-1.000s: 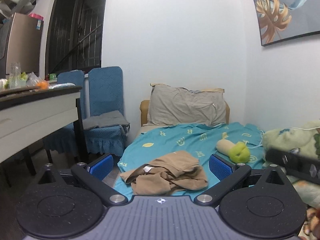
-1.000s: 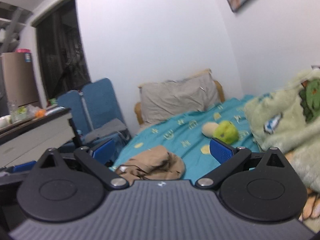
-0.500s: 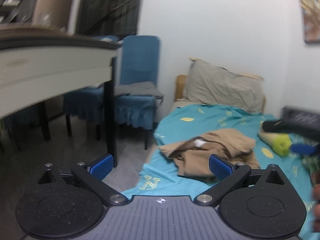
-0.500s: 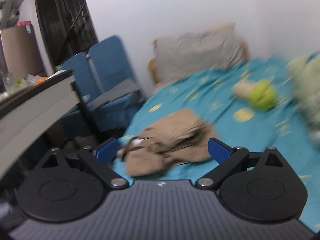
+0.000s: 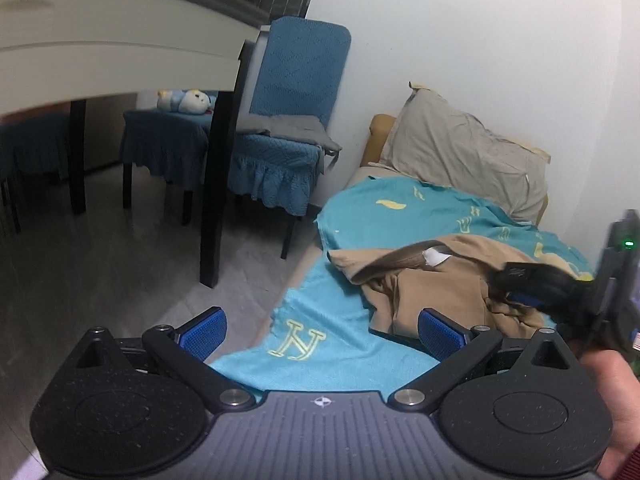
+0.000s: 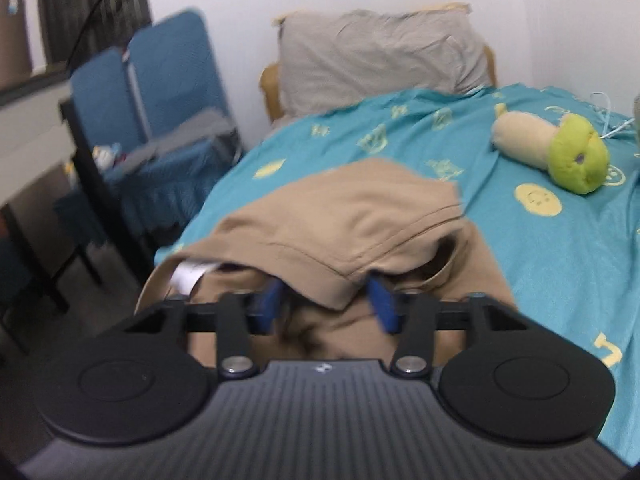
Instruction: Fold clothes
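A home bedroom: a bed (image 6: pixel 520 272) under a teal sheet is sitting against the wall, a pillow (image 6: pixel 376 56) leaning at its head, a plush toy (image 6: pixel 556 148) lying on it, chairs (image 5: pixel 288 120) standing beside

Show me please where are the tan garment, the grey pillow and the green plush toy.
tan garment (image 6: pixel 340 216), right wrist view, on its upper folded layer.
grey pillow (image 6: pixel 376 52), right wrist view, on the middle of its front.
green plush toy (image 6: pixel 576 158), right wrist view, on its green head.

Yellow "N" letter on teal bedsheet (image 5: pixel 297 343); other sheet prints, white garment tag illegible.
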